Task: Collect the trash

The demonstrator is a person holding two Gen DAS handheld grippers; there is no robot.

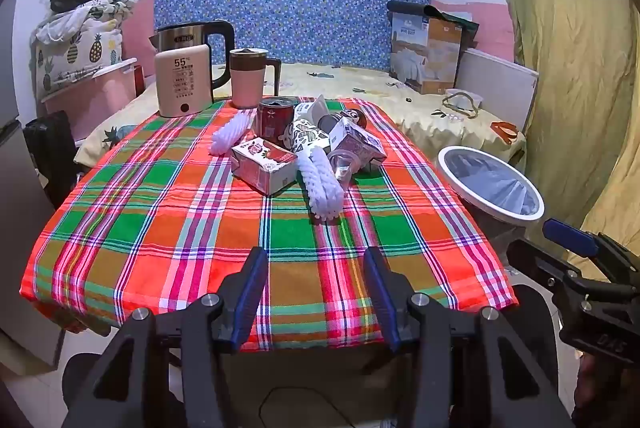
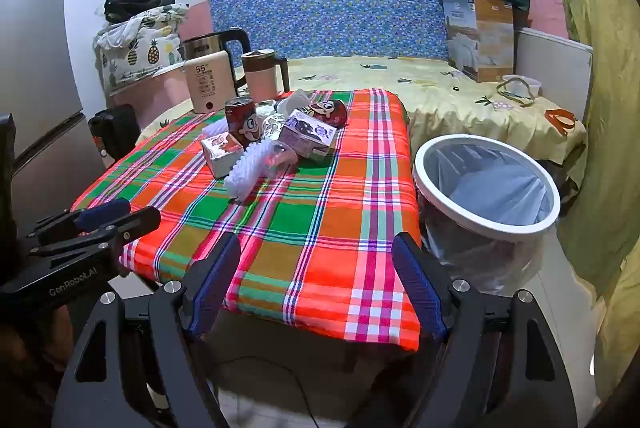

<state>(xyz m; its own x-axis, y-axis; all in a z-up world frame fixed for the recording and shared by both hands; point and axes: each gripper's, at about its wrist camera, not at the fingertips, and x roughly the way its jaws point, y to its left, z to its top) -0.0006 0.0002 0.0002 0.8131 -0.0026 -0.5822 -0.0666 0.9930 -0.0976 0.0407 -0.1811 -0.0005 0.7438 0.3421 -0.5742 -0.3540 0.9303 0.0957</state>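
Note:
A pile of trash sits on the far half of the plaid tablecloth (image 1: 160, 228): a red-white carton (image 1: 263, 164), a red can (image 1: 275, 118), a white foam net sleeve (image 1: 323, 184), a clear plastic cup (image 1: 345, 164), a purple-white carton (image 1: 356, 144) and a second foam sleeve (image 1: 230, 134). The pile also shows in the right wrist view, with the carton (image 2: 219, 150) and the can (image 2: 242, 120). The lined bin (image 2: 486, 184) with a white rim stands right of the table. My left gripper (image 1: 316, 288) and right gripper (image 2: 316, 284) are open and empty at the near table edge.
A kettle (image 1: 192, 40), a cream 55-degree appliance (image 1: 183, 84) and a pink mug (image 1: 250, 78) stand at the table's far left. A bed (image 2: 460, 96) with a box lies behind. A curtain (image 2: 600, 68) hangs on the right, a fridge (image 2: 36, 68) on the left.

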